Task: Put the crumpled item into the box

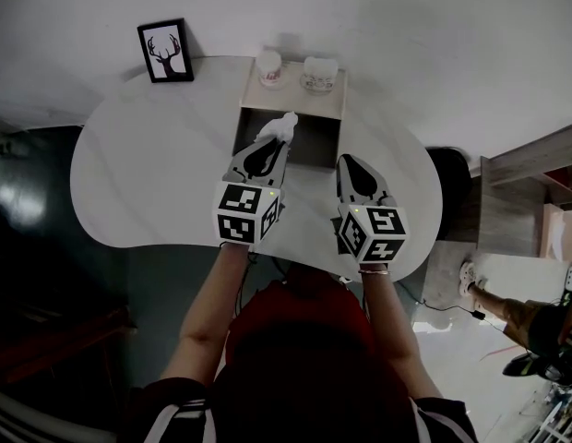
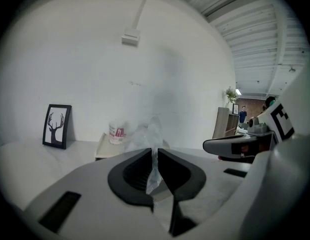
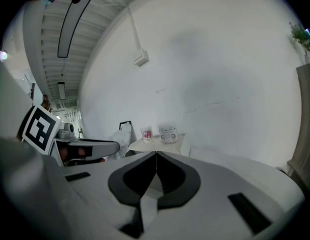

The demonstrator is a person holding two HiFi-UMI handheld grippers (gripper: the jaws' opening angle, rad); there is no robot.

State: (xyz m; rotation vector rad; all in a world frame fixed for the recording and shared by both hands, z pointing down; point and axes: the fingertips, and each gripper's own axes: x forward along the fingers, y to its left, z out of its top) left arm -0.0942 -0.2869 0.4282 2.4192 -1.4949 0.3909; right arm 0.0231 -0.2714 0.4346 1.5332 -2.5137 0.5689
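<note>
One crumpled item, clamped in left gripper, just before the box; right gripper closed, empty. Next, likely: advance over opening, release.

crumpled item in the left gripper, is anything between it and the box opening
Nothing visible does. The crumpled item, pinched in the left gripper, is at the opening of the box. The jars stand on its top panel behind the opening, and the shut, empty right gripper is off to the side.
</note>
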